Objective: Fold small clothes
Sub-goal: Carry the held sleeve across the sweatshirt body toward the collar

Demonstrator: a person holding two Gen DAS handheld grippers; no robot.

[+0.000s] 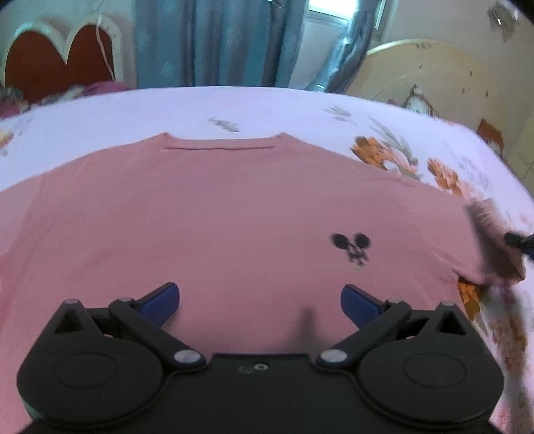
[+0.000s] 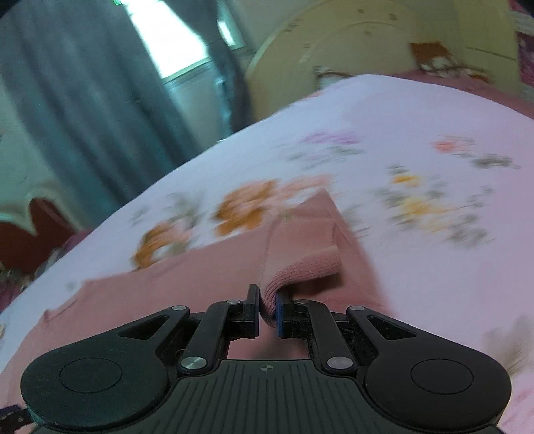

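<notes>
The pink shirt (image 1: pixel 213 213) lay flat on the flowered bedsheet (image 1: pixel 253 106), collar at the far side, small black mouse print (image 1: pixel 352 248) toward the right. Only the right wrist view showed the ribbed sleeve cuff (image 2: pixel 300 267) pinched and lifted off the sheet by the right gripper (image 2: pixel 268 308), jaws clamped on it. The left gripper (image 1: pixel 260 302) hung over the shirt's near middle, jaws spread wide, nothing between them. Everything was kinda blurry.

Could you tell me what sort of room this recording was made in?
Most likely a bedroom: a pink shirt lies on a bed with a floral sheet, an arched headboard stands behind, and blue curtains hang by a window.
</notes>
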